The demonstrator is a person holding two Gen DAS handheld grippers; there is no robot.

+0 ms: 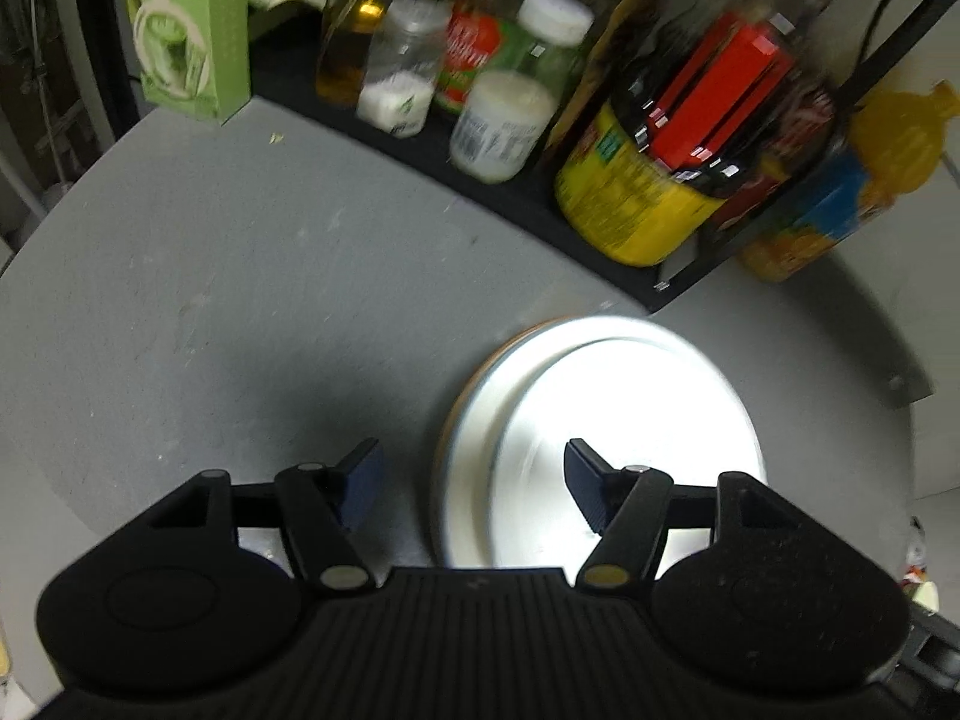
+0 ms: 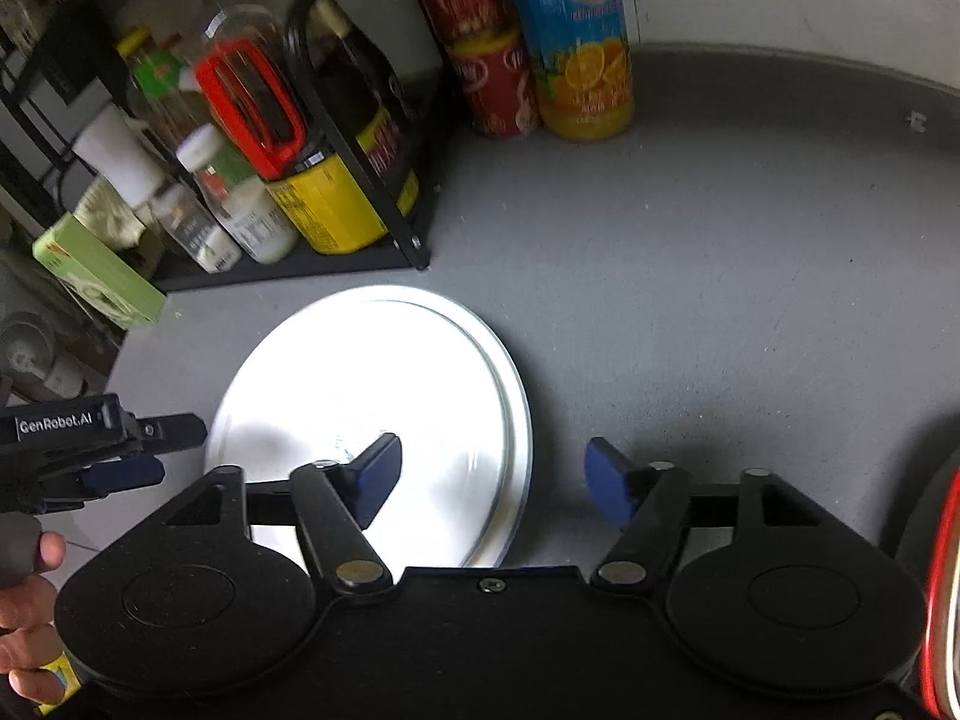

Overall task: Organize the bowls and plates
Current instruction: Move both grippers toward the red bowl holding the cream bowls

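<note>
**Two open claws over a white plate stack**

I count two claws, both spread wide and holding nothing. My left claw point(image 1: 474, 483) hangs low over the grey bench point(image 1: 210, 300), with its right finger over the plates and its left finger over bare bench. My right claw point(image 2: 495, 474) straddles the plate's right edge: its left finger is over the white surface, its right finger over the bench.

In the left view I see what look like two white dishes stacked: a smaller plate point(image 1: 630, 408) sitting on a larger plate point(image 1: 480, 414) with a tan rim. Glare washes out the detail, so I cannot be sure of the count. They lie flat, face up; being round, they have no long axis. The stack sits on the bench just in front of the corner of a black rack point(image 2: 372, 138).

The rack holds several bottles and jars, too blurred to count exactly. Beside it stand two red cans point(image 2: 492, 84), stacked, and one orange juice bottle point(image 2: 576, 48). A green box point(image 1: 192, 30) stands at the rack's far end.

The only writing I can read is "GenRobot.AI" on the left claw's body in the right view, with a hand point(image 2: 24, 612) below it.
</note>
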